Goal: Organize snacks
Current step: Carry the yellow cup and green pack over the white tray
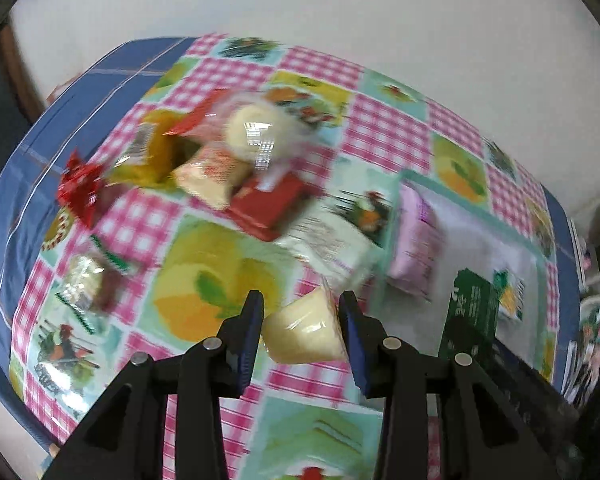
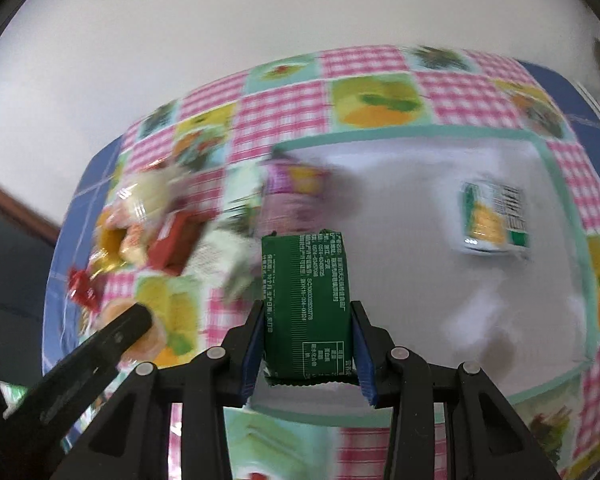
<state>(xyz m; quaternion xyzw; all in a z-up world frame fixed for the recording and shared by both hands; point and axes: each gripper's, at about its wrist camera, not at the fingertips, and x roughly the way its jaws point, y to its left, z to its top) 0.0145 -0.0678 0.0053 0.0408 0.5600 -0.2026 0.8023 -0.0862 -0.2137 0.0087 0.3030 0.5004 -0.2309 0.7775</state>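
Note:
My left gripper (image 1: 301, 304) is shut on a pale yellow jelly cup (image 1: 305, 332) and holds it above the tablecloth. My right gripper (image 2: 309, 312) is shut on a dark green snack packet (image 2: 306, 304), also seen in the left wrist view (image 1: 470, 312), over a white tray (image 2: 420, 208) with a teal rim. A pink packet (image 1: 414, 240) and a green-and-yellow packet (image 2: 494, 216) lie in the tray. A pile of snacks (image 1: 220, 152) lies on the cloth at the left: red, yellow, cream and clear wrappers.
A chequered pink and fruit-print tablecloth (image 1: 384, 132) covers the table, over a blue cloth (image 1: 16, 184). A white packet (image 1: 328, 240) lies beside the tray. A wrapped sweet (image 1: 88, 280) lies at the left. A white wall is behind.

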